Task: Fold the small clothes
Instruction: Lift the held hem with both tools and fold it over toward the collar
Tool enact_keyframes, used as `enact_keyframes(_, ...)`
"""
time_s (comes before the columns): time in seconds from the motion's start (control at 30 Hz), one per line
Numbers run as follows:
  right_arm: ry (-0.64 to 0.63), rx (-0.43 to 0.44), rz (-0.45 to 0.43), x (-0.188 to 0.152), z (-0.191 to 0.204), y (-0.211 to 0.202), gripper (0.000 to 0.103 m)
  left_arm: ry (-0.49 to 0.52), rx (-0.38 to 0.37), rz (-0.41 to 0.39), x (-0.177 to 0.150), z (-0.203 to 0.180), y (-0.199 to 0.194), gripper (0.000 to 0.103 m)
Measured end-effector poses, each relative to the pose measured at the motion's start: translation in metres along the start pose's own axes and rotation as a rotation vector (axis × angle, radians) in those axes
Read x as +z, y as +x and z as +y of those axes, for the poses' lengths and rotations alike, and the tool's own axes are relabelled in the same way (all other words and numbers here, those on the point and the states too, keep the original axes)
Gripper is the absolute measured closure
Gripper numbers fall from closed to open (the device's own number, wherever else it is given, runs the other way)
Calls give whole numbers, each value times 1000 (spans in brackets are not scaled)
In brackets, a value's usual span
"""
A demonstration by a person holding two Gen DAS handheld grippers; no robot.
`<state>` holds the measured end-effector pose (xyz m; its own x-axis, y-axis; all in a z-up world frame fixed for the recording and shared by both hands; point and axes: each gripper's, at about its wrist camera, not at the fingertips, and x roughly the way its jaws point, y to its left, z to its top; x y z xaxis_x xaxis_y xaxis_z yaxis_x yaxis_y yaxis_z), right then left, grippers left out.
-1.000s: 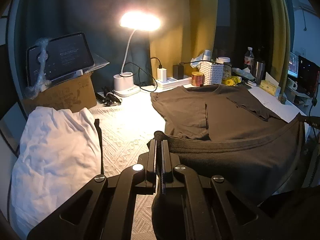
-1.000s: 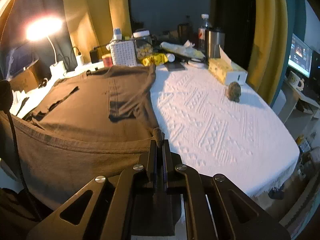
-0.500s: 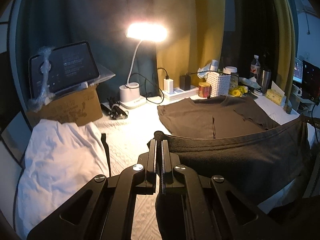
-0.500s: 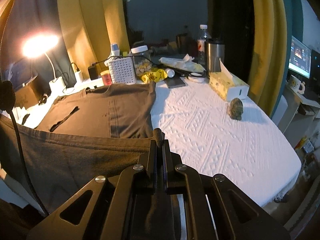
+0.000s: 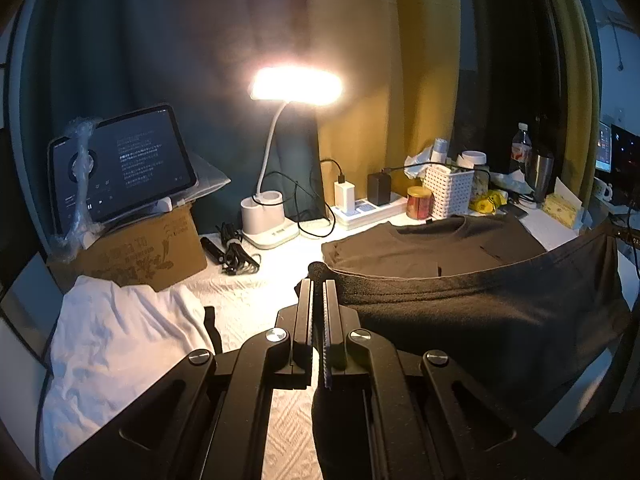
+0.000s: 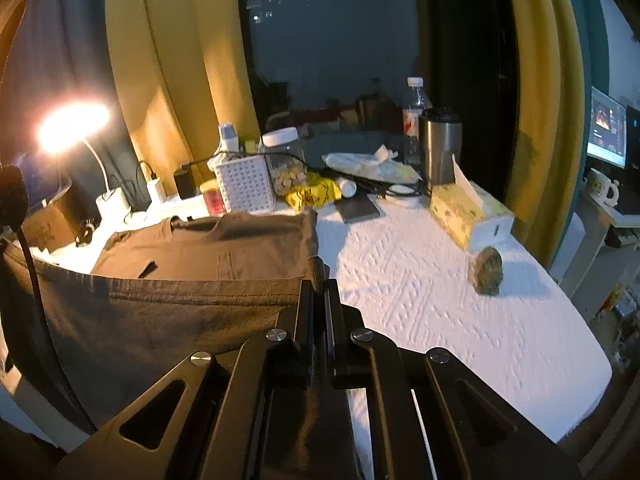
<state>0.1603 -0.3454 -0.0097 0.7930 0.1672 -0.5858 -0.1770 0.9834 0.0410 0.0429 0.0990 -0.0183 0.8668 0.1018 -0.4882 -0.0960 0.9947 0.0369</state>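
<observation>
A dark grey T-shirt (image 5: 432, 248) lies on the white textured tablecloth (image 6: 440, 300), collar toward the back, sleeves folded in. My left gripper (image 5: 318, 284) is shut on the left corner of its bottom hem (image 5: 460, 304). My right gripper (image 6: 318, 284) is shut on the right corner of the same hem (image 6: 180, 292). The hem is lifted above the table and stretched taut between both grippers, hanging like a curtain over the near part of the T-shirt (image 6: 208, 240). A white garment (image 5: 116, 340) lies crumpled at the left.
A lit desk lamp (image 5: 296, 88), a tablet (image 5: 120, 164) on a cardboard box, a power strip (image 5: 368, 210), a white basket (image 6: 244, 184), jars, bottles and a steel tumbler (image 6: 440, 148) line the back. A tissue box (image 6: 468, 212) and a small mottled lump (image 6: 486, 270) sit at the right.
Both grippers have risen with the hem, lifting the bottom of the T-shirt higher off the table and carrying it toward the collar.
</observation>
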Motion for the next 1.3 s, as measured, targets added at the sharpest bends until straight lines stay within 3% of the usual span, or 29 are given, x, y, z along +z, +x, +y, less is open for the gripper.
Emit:
enact_keyframes(0.3, -28, -9, -38, 30, 2, 16, 97, -8, 4, -10, 13, 4, 20, 101)
enact_keyframes(1.3, -108, 1, -112, 110, -2, 102, 97, 107, 65, -84, 76, -2, 102, 101)
